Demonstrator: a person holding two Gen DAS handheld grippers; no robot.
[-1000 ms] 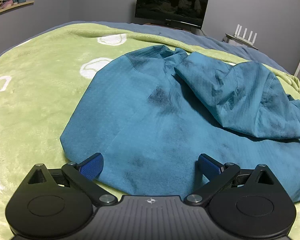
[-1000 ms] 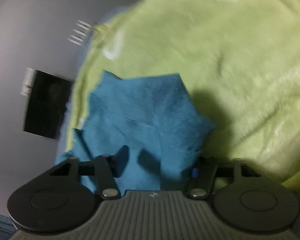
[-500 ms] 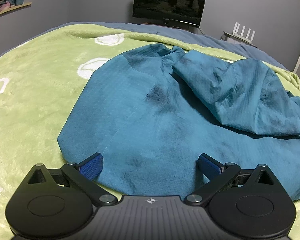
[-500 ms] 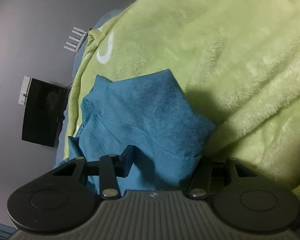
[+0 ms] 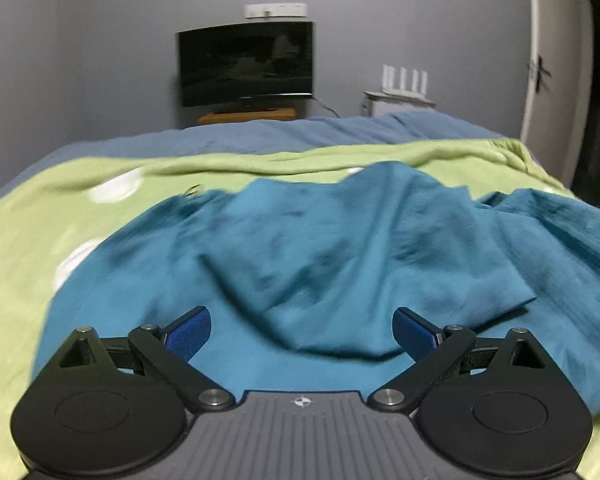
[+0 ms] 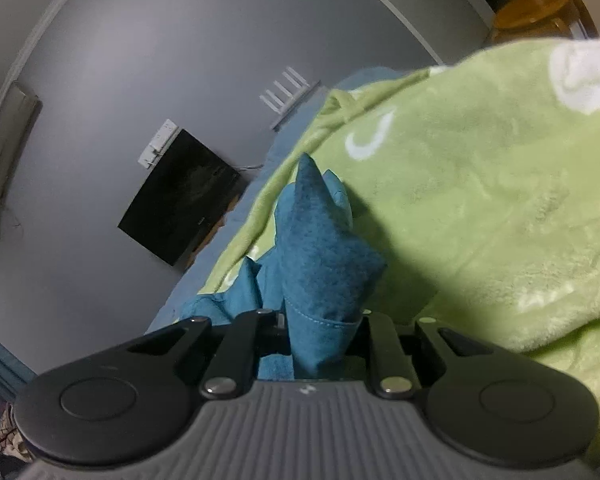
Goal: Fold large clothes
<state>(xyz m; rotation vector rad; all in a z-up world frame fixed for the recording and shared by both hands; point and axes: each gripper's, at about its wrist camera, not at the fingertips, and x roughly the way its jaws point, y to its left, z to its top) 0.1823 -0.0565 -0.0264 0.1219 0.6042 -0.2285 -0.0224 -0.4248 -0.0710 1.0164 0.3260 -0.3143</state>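
A large teal garment (image 5: 340, 248) lies rumpled on a green blanket (image 5: 20, 248), one part folded over its middle. My left gripper (image 5: 302, 330) hovers just above the garment's near part, open, with nothing between its blue pads (image 5: 188, 334). In the right wrist view, my right gripper (image 6: 320, 328) has its jaws closing on a hemmed edge of the teal garment (image 6: 320, 256). The cloth is bunched up between the fingers and stands up from the green blanket (image 6: 480, 200).
A blue sheet (image 5: 260, 136) covers the bed's far end. Behind it a dark monitor (image 5: 246, 64) stands on a wooden stand, with a white router (image 5: 404, 80) to its right and a white door (image 5: 556, 60) at the far right.
My left gripper has moved across the garment and tilted up, so the wall and monitor show more. The right jaws have closed on the garment's edge, and the right view has rolled.
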